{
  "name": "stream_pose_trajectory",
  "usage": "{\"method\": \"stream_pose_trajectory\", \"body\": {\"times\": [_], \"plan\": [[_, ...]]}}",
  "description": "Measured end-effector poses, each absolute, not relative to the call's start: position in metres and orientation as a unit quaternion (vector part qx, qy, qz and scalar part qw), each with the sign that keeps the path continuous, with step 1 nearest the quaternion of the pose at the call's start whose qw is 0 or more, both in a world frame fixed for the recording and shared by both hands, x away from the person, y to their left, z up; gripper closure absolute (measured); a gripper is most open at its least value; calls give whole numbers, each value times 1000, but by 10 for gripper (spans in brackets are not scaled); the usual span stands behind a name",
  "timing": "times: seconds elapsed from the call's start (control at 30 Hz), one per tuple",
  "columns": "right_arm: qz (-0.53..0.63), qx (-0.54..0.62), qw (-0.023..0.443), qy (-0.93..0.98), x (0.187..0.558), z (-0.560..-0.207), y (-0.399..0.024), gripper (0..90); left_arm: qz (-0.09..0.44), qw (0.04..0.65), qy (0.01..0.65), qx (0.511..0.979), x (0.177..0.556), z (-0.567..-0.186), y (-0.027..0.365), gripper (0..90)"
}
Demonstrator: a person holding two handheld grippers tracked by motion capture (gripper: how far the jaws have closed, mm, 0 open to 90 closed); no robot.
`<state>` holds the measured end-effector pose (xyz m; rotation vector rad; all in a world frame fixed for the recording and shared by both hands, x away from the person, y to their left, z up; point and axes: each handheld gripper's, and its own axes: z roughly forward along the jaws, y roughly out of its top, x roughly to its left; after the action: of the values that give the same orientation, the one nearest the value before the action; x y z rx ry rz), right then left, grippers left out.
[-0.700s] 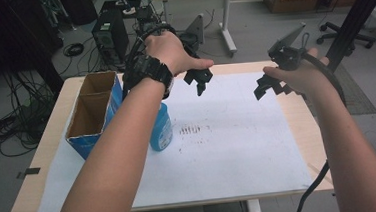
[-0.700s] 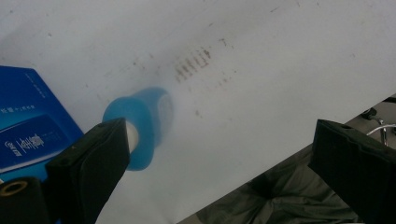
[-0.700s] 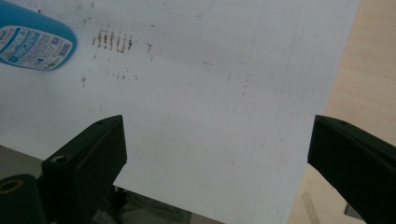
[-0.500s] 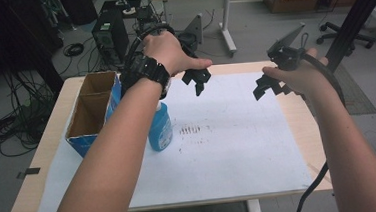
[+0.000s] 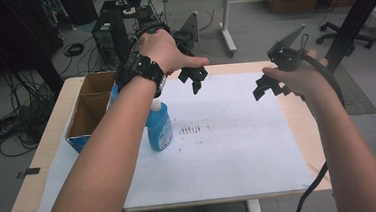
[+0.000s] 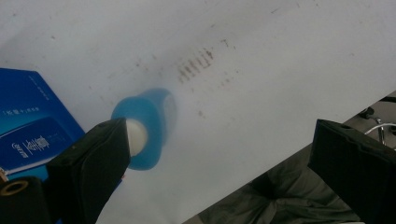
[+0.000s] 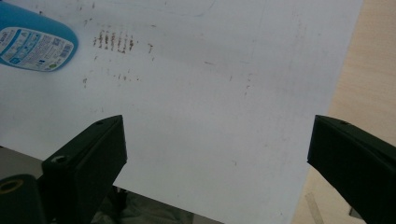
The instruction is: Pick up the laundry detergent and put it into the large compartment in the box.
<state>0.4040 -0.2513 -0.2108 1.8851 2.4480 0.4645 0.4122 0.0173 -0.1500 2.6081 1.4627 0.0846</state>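
A person holds two grippers up over a table (image 5: pixel 297 113) that has a big white sheet (image 5: pixel 239 147) on it. The left gripper (image 5: pixel 195 80) hangs in the air above the far part of the sheet, near the middle. Its jaws stand wide apart and nothing is between them. The right gripper (image 5: pixel 270 87) is up in the air too, above the right side of the sheet, close to the far right corner. Its jaws are also wide apart and hold nothing. A blue bottle (image 5: pixel 159 127) stands upright on the left part of the sheet, just beside a cardboard box (image 5: pixel 89 113) that sits at the left edge of the table. The left arm passes over the bottle and hides part of its top. In the left gripper view the bottle (image 6: pixel 149 126) is seen from above, below the gripper and apart from it. Some small dark marks (image 5: pixel 191 130) are on the sheet just right of the bottle. The two grippers are well apart from each other.
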Motion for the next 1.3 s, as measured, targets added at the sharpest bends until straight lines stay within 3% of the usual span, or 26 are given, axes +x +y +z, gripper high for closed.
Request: {"method": "stream_pose_trajectory", "body": {"times": [1.3], "plan": [[144, 606, 3, 783, 410, -226, -256, 50, 38, 46, 514, 856, 429, -170, 66, 58]]}}
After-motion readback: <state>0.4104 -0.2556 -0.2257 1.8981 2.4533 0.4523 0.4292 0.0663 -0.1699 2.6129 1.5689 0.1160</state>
